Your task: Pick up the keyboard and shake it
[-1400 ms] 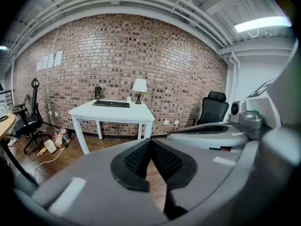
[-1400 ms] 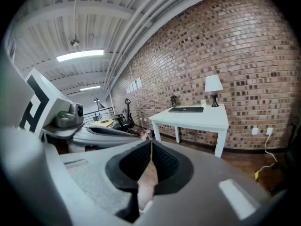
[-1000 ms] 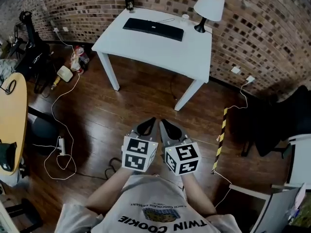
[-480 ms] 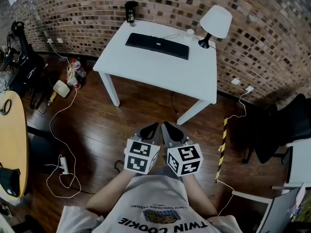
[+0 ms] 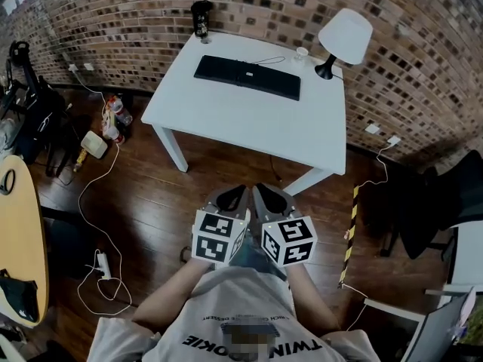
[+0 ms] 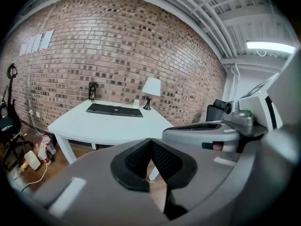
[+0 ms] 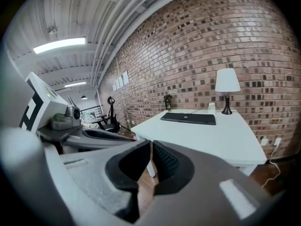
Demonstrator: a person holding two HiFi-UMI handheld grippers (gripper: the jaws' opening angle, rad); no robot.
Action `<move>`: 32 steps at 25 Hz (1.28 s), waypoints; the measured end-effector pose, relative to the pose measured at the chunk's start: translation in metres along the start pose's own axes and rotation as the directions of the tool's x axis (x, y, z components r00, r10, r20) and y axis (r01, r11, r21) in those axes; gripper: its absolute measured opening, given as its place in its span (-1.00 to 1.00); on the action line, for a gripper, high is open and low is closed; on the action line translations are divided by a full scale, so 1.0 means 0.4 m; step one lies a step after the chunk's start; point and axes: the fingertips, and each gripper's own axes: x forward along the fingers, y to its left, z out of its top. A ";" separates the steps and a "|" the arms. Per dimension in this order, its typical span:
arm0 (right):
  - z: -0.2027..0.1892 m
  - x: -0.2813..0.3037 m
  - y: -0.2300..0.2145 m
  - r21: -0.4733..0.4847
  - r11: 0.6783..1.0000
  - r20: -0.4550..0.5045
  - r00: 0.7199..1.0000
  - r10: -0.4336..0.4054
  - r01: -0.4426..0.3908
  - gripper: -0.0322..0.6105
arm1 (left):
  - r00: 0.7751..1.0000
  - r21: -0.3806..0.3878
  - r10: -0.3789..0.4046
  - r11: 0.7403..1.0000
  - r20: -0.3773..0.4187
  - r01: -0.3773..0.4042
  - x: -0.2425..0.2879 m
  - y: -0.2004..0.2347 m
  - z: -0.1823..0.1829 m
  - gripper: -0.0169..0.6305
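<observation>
A black keyboard (image 5: 247, 76) lies flat near the back of a white table (image 5: 241, 119) against the brick wall; it also shows as the keyboard (image 6: 114, 109) in the left gripper view and the keyboard (image 7: 188, 118) in the right gripper view. My left gripper (image 5: 230, 198) and right gripper (image 5: 268, 200) hang side by side over the wooden floor, well short of the table, close to the person's chest. Both are shut with nothing between their jaws. In its own view the left gripper (image 6: 151, 142) points at the table, as does the right gripper (image 7: 151, 146).
On the table stand a white lamp (image 5: 343, 38), a small glass (image 5: 301, 53) and a dark bottle (image 5: 201, 17). Cables and a power strip (image 5: 103, 264) lie on the floor at left. A yellow round table (image 5: 19, 232) is far left. A black chair (image 5: 441, 202) and striped post (image 5: 350, 232) stand right.
The person has stepped nearer: the table and keyboard have come down and closer in the head view. Both grippers stay together and shut.
</observation>
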 end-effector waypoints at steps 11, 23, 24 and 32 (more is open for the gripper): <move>0.118 0.244 -0.214 0.013 1.000 -0.017 1.000 0.012 -0.012 -0.88 | 1.000 -0.005 0.023 1.000 -0.009 -0.023 0.274 0.145 0.156 -0.93; 0.258 0.425 -0.459 0.050 0.998 -0.008 0.999 0.047 -0.047 -0.82 | 0.998 0.043 0.064 0.997 -0.016 -0.063 0.507 0.300 0.322 -0.92; 0.266 0.435 -0.473 0.054 0.997 -0.008 0.999 0.051 -0.051 -0.80 | 0.997 0.045 0.070 0.997 -0.017 -0.069 0.519 0.319 0.330 -0.92; 0.311 0.537 -0.611 0.102 0.993 -0.037 0.998 0.059 -0.055 -0.72 | 0.997 0.076 0.074 0.995 -0.030 -0.071 0.617 0.497 0.399 -0.92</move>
